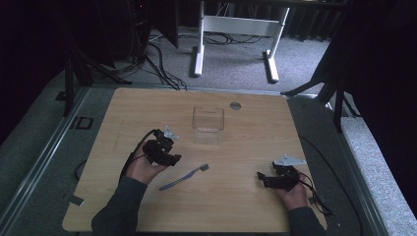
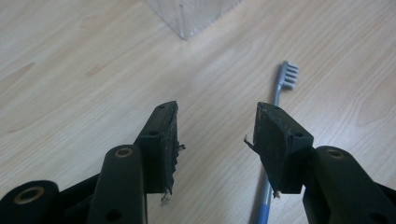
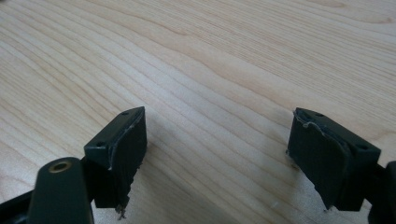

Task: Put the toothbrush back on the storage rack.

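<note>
A pale wooden worktop (image 1: 246,147) with rounded corners carries 2 loose things. A clear, square plastic container (image 1: 208,119) stands upright toward the far middle of the worktop, and a slim blue-handled toothbrush with a grey head (image 1: 183,177) lies flat nearer the person, its head pointing toward the far right. A small round grey disc (image 1: 235,105) sits in the worktop surface beyond the container.

The left hand-held gripper (image 1: 167,152) is held just above the worktop, to the left of the toothbrush and nearer the person than the container. In the left gripper view its 2 black jaws are spread apart with bare wood between them, pinching nothing; the toothbrush (image 2: 280,93) runs beside and partly under the right-hand jaw, and a corner of the container (image 2: 191,18) shows at the top edge.

The right hand-held gripper (image 1: 268,178) is held low near the right front of the worktop, well apart from the toothbrush. In the right gripper view its jaws are spread wide over bare wood grain (image 3: 210,70), holding nothing. Both pads look frayed at the edges.
</note>
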